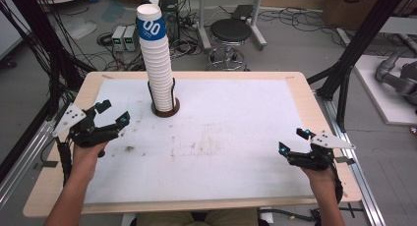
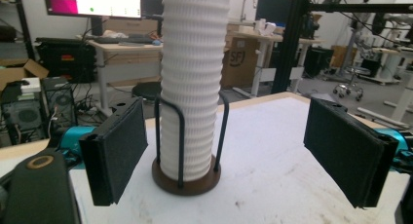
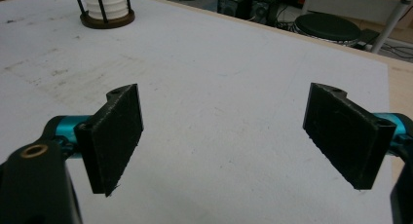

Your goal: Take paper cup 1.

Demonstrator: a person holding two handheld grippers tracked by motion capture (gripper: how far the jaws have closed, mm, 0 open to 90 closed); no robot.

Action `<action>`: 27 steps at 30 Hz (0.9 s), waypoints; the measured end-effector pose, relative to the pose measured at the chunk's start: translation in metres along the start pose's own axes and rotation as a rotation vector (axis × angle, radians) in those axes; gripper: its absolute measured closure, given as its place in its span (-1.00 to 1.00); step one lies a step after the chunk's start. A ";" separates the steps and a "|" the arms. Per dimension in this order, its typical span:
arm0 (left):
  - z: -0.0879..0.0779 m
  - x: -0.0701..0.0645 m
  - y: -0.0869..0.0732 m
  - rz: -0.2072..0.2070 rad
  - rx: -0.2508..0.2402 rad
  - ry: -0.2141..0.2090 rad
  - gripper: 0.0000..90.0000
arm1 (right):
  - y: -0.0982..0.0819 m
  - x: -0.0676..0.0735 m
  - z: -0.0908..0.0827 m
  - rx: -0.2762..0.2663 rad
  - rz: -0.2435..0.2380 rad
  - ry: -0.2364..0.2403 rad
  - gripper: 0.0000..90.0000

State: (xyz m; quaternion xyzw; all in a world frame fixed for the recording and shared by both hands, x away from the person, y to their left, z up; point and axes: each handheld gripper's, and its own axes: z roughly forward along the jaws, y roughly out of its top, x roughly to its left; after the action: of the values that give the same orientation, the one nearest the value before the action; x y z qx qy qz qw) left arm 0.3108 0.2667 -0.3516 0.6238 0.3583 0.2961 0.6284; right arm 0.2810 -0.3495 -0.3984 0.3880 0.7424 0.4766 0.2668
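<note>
Your left gripper [image 1: 112, 114] sits at the left side of the white-covered wooden worktop [image 1: 236, 137], its jaws spread wide with nothing between them, and it points toward the tall stack of white ribbed paper cups [image 1: 156, 64] that stands upright near the far left of the worktop. The stack rests in a round dark brown base with thin black upright rods [image 1: 164, 108] that hem the lower cups in; the topmost cup carries a blue band with white figures. In the left gripper view the stack of cups [image 2: 195, 78] stands just ahead of the gap between your jaws — closer to the left jaw than to the right one — and the pads touch neither the cups nor the holder's rods [image 2: 181, 141]. Your right gripper [image 1: 294, 139] hovers near the right edge of the worktop, well apart from the stack, and its jaws are also wide apart and hold nothing. In the right gripper view the bare, faintly stained white sheet lies beneath the jaws, with the holder's base [image 3: 107, 18] far off at the upper left.
</note>
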 end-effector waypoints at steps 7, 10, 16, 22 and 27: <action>0.021 0.000 0.034 0.004 -0.001 -0.063 -0.65 | 0.002 0.001 0.000 0.001 0.007 0.015 -0.66; 0.029 -0.001 0.048 0.012 0.009 -0.083 -0.65 | 0.002 0.000 0.001 -0.004 0.013 0.019 -0.66; 0.044 -0.001 0.071 0.024 0.013 -0.100 -0.65 | 0.002 0.000 0.003 0.004 0.017 0.039 -0.66; 0.056 -0.003 0.082 0.040 0.023 -0.109 -0.65 | 0.003 0.001 0.003 -0.001 0.008 0.042 -0.66; 0.064 -0.003 0.094 0.056 0.015 -0.114 -0.65 | 0.003 0.002 0.005 0.008 0.009 0.046 -0.66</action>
State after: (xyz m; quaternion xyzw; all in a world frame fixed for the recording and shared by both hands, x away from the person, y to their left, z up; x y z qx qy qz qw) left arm 0.3686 0.2324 -0.2599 0.6542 0.3065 0.2749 0.6345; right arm 0.2843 -0.3450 -0.3978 0.3817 0.7484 0.4834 0.2460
